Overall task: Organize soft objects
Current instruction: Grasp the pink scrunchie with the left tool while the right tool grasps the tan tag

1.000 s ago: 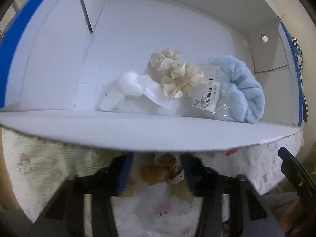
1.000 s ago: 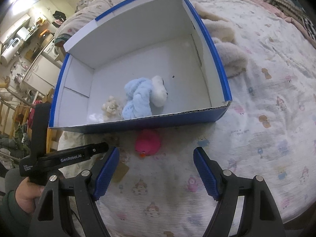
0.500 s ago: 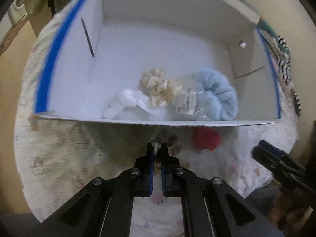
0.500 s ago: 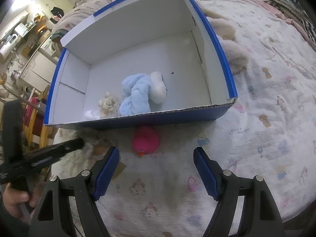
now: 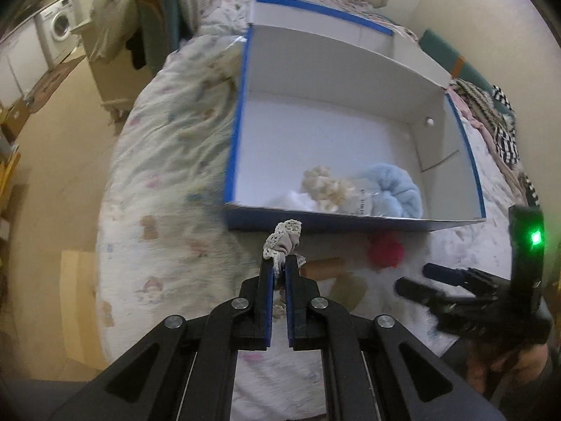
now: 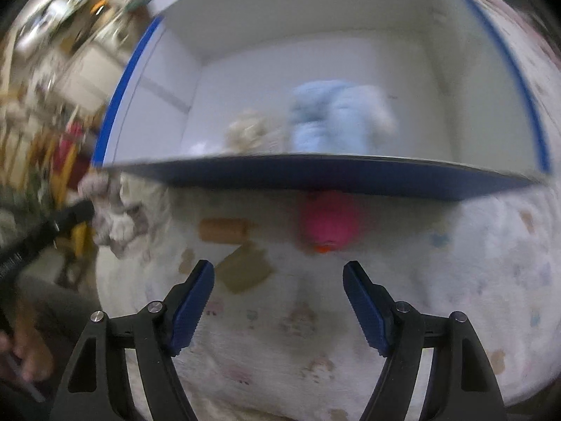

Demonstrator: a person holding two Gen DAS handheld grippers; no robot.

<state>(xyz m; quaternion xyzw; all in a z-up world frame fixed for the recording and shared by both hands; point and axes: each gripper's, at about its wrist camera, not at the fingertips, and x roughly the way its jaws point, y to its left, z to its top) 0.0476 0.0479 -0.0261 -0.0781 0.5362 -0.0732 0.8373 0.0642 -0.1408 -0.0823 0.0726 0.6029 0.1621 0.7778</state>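
A: Start at the left. What has the left gripper (image 5: pixel 279 266) got?

B: Its jaws are clamped tight on a lace-trimmed beige scrunchie (image 5: pixel 283 238), which sticks up from between the pads, lifted clear of the bed (image 5: pixel 168 182) just in front of the box's near wall.

A: And the box?

B: A white cardboard box with blue edges (image 5: pixel 350 222) sits on the patterned bedspread. Inside, against the near wall, lie a cream scrunchie (image 5: pixel 324 187), something white beside it, and a fluffy light-blue scrunchie (image 5: pixel 398 194) with a label on its wrapper.

A: Anything outside it?

B: A pink round plush (image 6: pixel 331 222) rests on the bed, touching the foot of the box's front wall. Left of it lie a tan roll (image 6: pixel 224 229) and a tan card tag (image 6: pixel 245 268).

A: The right gripper (image 6: pixel 278 282)?

B: Its jaws stand wide but are closing a little, with nothing between them. They hover over the bedspread, just short of the pink plush. That view is blurred.
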